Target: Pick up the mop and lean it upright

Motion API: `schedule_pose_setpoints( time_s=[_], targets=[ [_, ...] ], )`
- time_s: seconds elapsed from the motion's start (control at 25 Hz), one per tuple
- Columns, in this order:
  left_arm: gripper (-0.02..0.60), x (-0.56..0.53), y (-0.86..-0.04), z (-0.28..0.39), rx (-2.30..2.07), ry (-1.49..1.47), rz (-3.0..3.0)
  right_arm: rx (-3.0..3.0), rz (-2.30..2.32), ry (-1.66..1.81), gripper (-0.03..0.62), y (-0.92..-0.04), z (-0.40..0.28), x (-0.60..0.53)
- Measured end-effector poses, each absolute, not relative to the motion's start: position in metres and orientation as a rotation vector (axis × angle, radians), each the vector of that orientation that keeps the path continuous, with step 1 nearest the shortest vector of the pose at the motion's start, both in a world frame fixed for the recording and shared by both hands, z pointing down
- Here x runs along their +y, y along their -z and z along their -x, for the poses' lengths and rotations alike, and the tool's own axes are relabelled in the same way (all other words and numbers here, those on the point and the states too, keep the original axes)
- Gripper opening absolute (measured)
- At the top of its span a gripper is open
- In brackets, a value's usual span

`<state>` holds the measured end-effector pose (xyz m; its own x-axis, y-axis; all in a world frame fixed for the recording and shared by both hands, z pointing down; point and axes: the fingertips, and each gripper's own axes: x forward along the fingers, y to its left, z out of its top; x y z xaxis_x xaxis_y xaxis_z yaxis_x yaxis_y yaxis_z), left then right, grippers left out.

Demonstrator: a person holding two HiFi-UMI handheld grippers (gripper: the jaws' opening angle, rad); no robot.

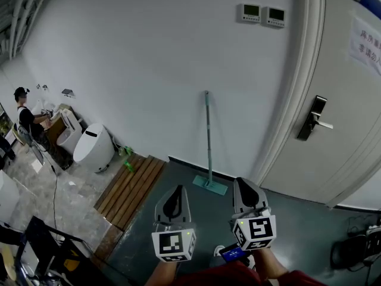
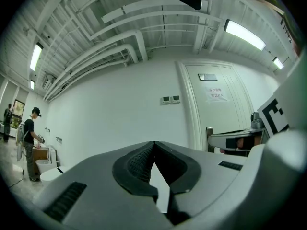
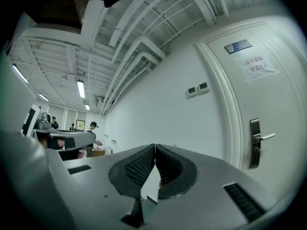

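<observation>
The mop (image 1: 208, 137) stands upright against the white wall, its teal handle nearly vertical and its flat teal head (image 1: 210, 185) on the dark floor. Both grippers are held level, a short way in front of the mop and apart from it. In the head view my left gripper (image 1: 176, 190) is to the left of the mop head and my right gripper (image 1: 244, 184) just to its right. In the left gripper view the left gripper (image 2: 154, 143) has its jaws meeting with nothing between them. The right gripper (image 3: 155, 146) is likewise shut and empty.
A white door (image 1: 345, 100) with a metal handle (image 1: 314, 118) stands right of the mop. A wooden platform (image 1: 132, 188) and a white toilet (image 1: 95, 148) lie to the left, with a person (image 1: 27, 119) further back. Cables (image 1: 362, 243) lie at the right.
</observation>
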<state>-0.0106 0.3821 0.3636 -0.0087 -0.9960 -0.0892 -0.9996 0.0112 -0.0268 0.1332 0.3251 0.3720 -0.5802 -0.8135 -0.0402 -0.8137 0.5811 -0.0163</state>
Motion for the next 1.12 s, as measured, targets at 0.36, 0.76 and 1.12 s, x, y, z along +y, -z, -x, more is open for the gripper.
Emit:
schedule_pose_setpoints(
  time_s=[0.36,0.76,1.12],
  targets=[
    [0.014,0.289,-0.357,-0.005,2.207,-0.046,2.138,2.774,1.384,0.005,0.018,-0.371,-0.146,0.235],
    [0.014,0.229,-0.368,-0.007,2.263,0.002,2.082,2.778,1.367,0.02,0.018,-0.38,-0.163,0.167],
    [0.014,0.173,-0.372,0.022,2.216,-0.03,2.118,2.76,1.41,0.011,0.018,-0.391,-0.131,0.121]
  ],
)
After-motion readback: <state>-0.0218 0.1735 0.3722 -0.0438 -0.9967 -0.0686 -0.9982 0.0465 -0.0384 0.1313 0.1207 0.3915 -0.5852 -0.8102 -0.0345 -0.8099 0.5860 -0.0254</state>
